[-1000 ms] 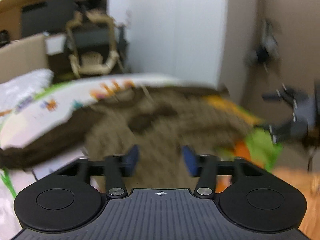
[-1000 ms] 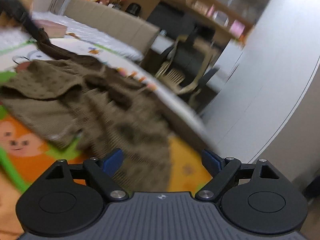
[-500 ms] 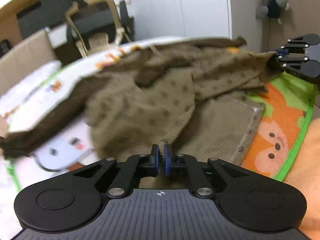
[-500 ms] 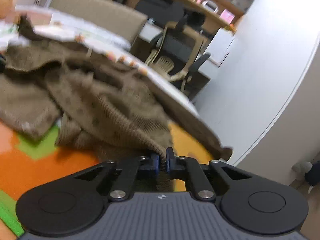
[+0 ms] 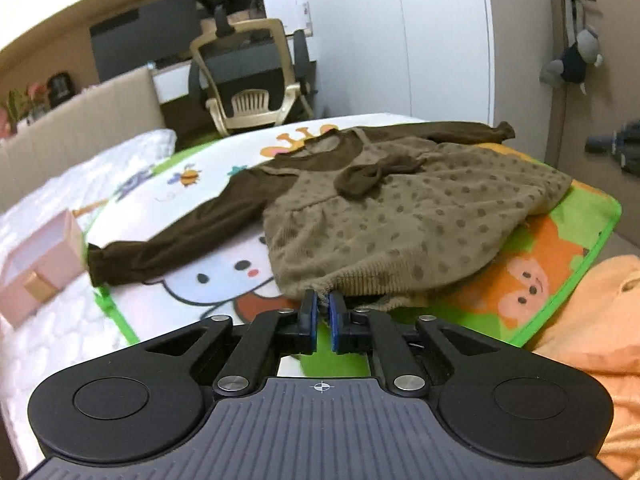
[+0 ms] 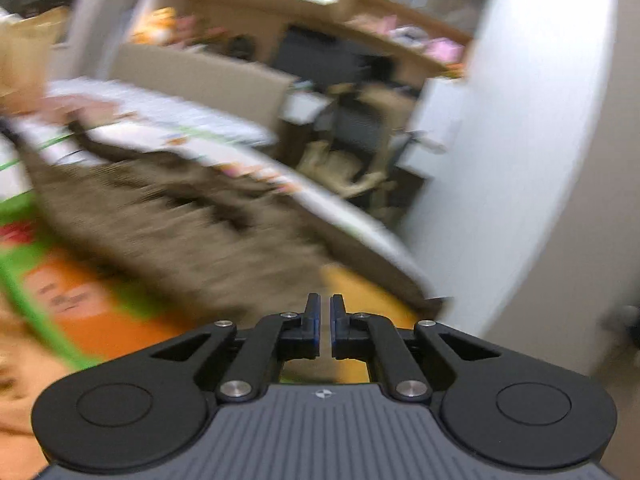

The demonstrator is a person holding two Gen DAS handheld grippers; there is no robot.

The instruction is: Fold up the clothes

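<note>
A small brown dress (image 5: 400,216) with darker dots, dark sleeves and a bow lies spread face-up on a cartoon play mat (image 5: 540,272). My left gripper (image 5: 323,308) is shut on the ribbed hem at the dress's near edge. In the left wrist view my right gripper (image 5: 616,148) shows as a dark blur off the dress's right side, clear of the cloth. The right wrist view is heavily motion-blurred; there my right gripper (image 6: 325,312) has its fingers nearly together with nothing between them, and the dress (image 6: 180,232) lies beyond and to the left.
A pink open box (image 5: 36,264) sits on the white quilt at the left. An orange garment (image 5: 592,320) lies at the right beside the mat. A desk chair (image 5: 248,92) and a white wardrobe (image 5: 400,40) stand behind the bed.
Both grippers shut on the dress and pulled it out flat. The right gripper has since come off the cloth and is swinging away; the left still holds the hem.
</note>
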